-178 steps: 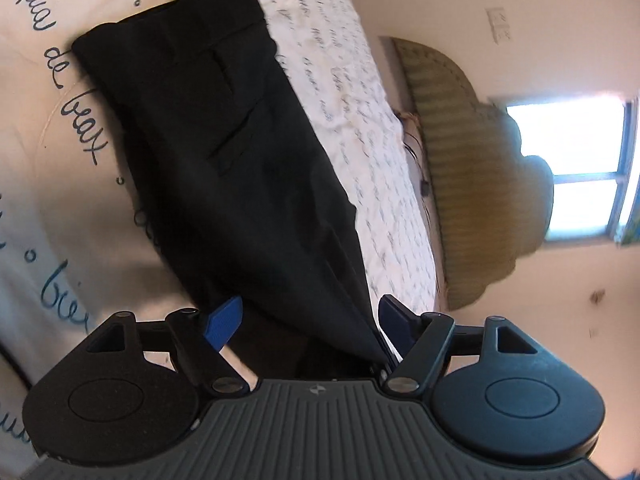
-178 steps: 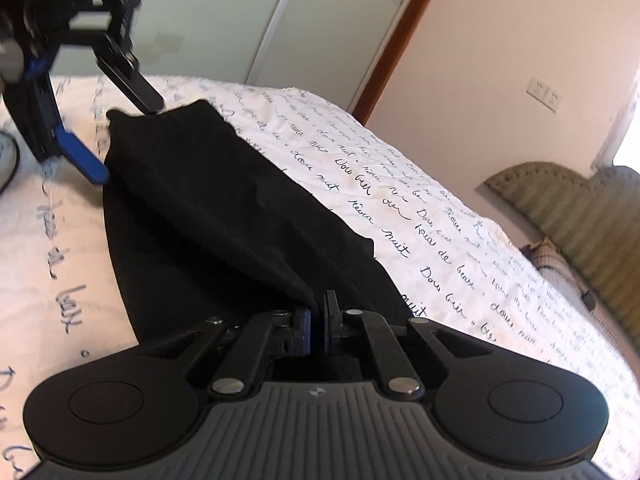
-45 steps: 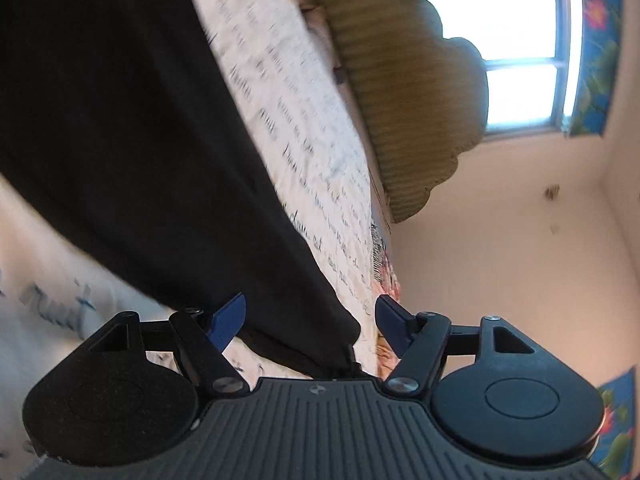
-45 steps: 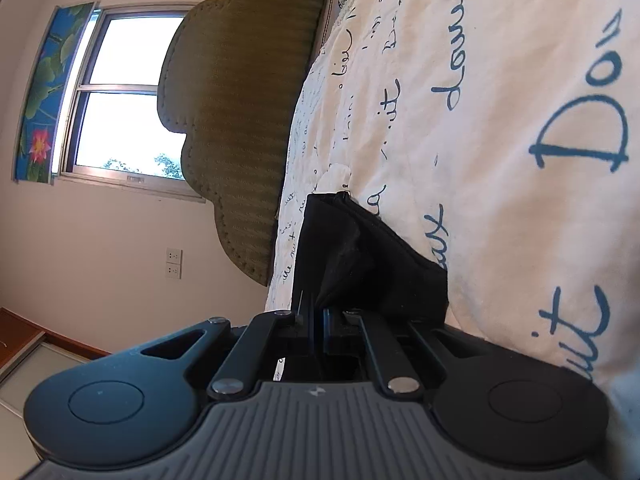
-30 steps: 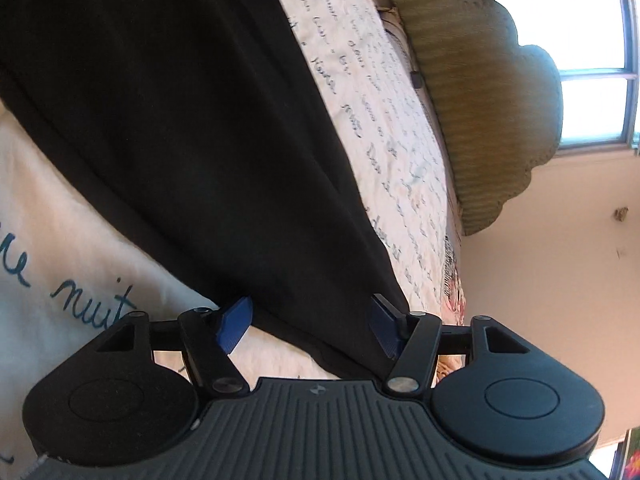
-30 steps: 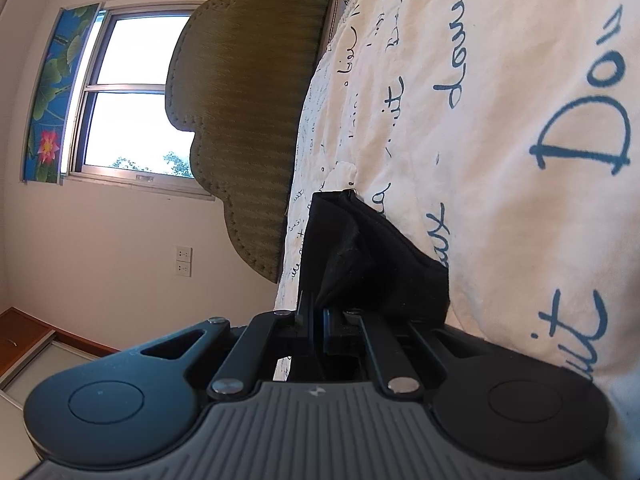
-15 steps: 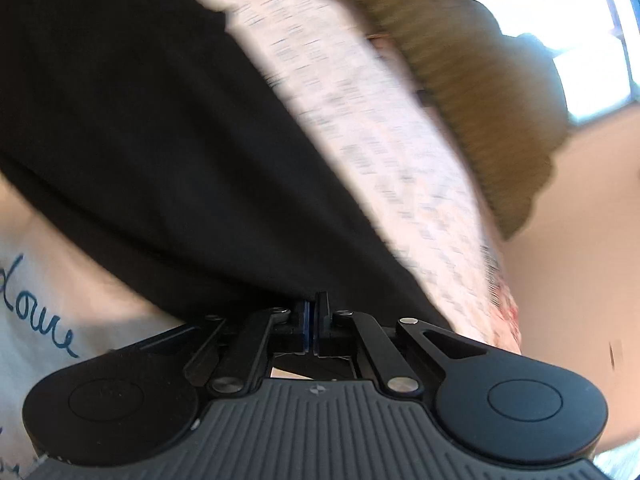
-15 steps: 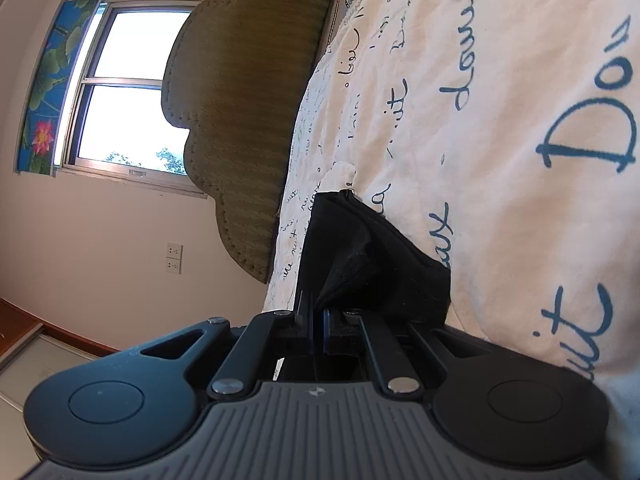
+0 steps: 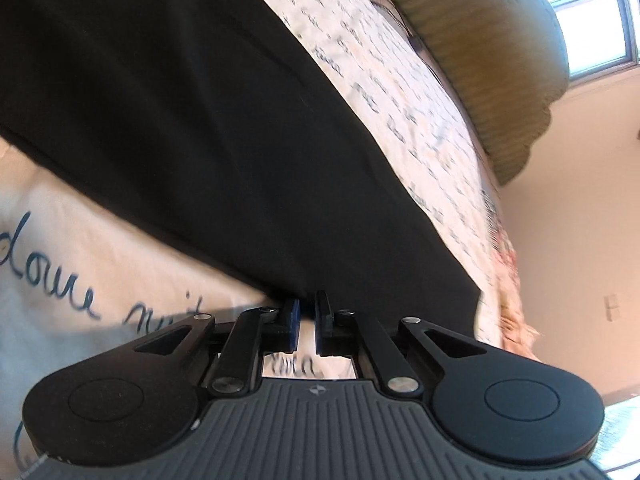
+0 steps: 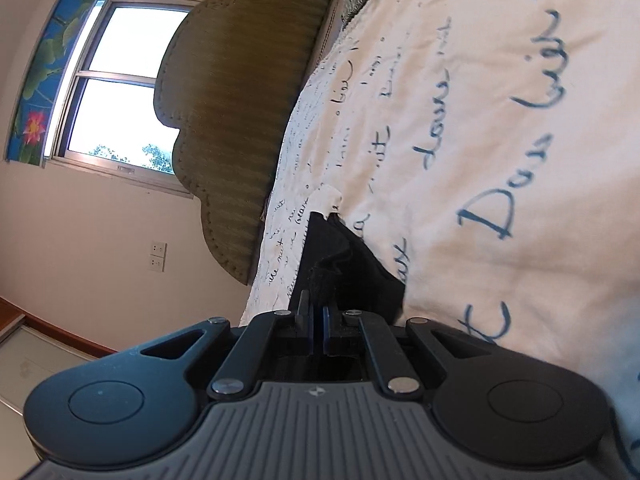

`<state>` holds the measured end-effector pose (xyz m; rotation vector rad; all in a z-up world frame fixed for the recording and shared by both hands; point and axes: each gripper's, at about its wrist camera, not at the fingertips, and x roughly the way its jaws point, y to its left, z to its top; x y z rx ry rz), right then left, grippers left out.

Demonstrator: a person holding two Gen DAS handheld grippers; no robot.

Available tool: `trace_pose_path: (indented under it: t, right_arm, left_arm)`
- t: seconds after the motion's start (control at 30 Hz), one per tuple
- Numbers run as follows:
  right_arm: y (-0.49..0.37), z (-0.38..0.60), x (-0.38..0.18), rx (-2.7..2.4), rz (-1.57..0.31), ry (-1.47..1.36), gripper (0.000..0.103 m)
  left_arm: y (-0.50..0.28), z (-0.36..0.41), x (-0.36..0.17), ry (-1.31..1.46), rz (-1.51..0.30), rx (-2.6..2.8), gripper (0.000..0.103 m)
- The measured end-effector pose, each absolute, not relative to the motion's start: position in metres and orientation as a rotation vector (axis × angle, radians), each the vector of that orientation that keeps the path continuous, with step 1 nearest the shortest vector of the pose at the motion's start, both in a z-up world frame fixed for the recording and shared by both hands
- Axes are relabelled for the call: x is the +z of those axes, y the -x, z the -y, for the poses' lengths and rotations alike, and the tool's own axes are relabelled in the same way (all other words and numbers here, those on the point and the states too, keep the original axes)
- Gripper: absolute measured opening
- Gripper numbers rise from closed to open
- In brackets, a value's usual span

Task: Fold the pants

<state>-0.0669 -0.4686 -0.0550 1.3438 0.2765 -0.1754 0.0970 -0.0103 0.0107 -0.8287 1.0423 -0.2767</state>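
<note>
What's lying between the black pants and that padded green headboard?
Only bedspread, cream with blue handwriting, separates the black pants from the headboard; the left wrist view shows it.

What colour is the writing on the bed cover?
Dark blue handwriting on a cream bed cover. The right wrist view shows it best.

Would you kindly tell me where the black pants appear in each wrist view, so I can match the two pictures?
Left wrist view: the black pants fill the upper left and centre, running down to the left claw.
Right wrist view: only a small bunched piece shows at lower centre, above the right claw.
Shared landmark: the green scalloped headboard.
</note>
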Motion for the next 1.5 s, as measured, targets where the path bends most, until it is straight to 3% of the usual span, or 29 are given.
trace_pose_path:
  t: [0.17, 0.23, 0.27, 0.33, 0.4, 0.47, 0.5, 0.57, 0.67, 0.7, 0.83, 1.03, 1.27, 1.33, 1.4, 1.5]
  right_arm:
    - [0.086, 0.48, -0.044, -0.292, -0.252, -1.337, 0.012]
    - [0.094, 0.482, -0.034, -0.303, -0.207, -1.313, 0.012]
    - [0.094, 0.48, -0.028, -0.306, -0.195, -1.295, 0.016]
    - [0.087, 0.471, -0.014, -0.293, -0.18, -1.257, 0.027]
    - [0.067, 0.453, 0.0, -0.216, -0.186, -1.206, 0.054]
    - [0.037, 0.431, 0.012, -0.12, -0.239, -1.161, 0.072]
    - [0.019, 0.42, 0.015, -0.069, -0.279, -1.148, 0.074]
    - [-0.015, 0.391, 0.012, 0.015, -0.377, -1.146, 0.074]
    - [-0.052, 0.351, -0.009, 0.15, -0.52, -1.239, 0.074]
    - [-0.06, 0.338, -0.015, 0.184, -0.563, -1.249, 0.074]
    - [-0.073, 0.302, -0.027, 0.138, -0.65, -1.115, 0.071]
    - [-0.076, 0.304, -0.028, 0.131, -0.642, -1.127, 0.07]
    - [-0.077, 0.299, -0.025, 0.107, -0.658, -1.068, 0.071]
    - [-0.078, 0.298, -0.026, 0.106, -0.654, -1.055, 0.071]
    - [-0.077, 0.297, -0.026, 0.11, -0.645, -1.049, 0.071]
    - [-0.078, 0.296, -0.027, 0.118, -0.632, -1.044, 0.071]
  left_arm:
    - [-0.069, -0.018, 0.026, 0.801, -1.01, -0.359, 0.016]
    - [-0.057, -0.035, 0.031, 0.784, -0.958, -0.316, 0.03]
    - [-0.052, -0.044, 0.032, 0.782, -0.944, -0.28, 0.033]
    - [-0.044, -0.068, 0.03, 0.81, -0.913, -0.211, 0.033]
    - [-0.038, -0.091, 0.027, 0.843, -0.888, -0.136, 0.036]
    - [-0.033, -0.108, 0.022, 0.89, -0.878, -0.067, 0.039]
    - [-0.029, -0.114, 0.022, 0.923, -0.881, -0.051, 0.041]
    - [-0.024, -0.127, 0.015, 0.996, -0.886, -0.015, 0.048]
    - [-0.028, -0.13, 0.006, 1.098, -0.872, 0.046, 0.048]
    - [-0.029, -0.132, 0.004, 1.11, -0.859, 0.065, 0.045]
    - [-0.033, -0.161, 0.004, 1.08, -0.837, 0.126, 0.009]
    - [-0.024, -0.159, 0.024, 0.98, -0.755, 0.09, 0.008]
    - [-0.019, -0.162, 0.009, 0.962, -0.789, 0.1, 0.01]
    - [-0.022, -0.161, 0.01, 0.951, -0.792, 0.074, 0.021]
    - [-0.023, -0.166, 0.011, 0.959, -0.786, 0.036, 0.023]
    - [-0.01, -0.185, 0.017, 0.973, -0.725, 0.061, 0.041]
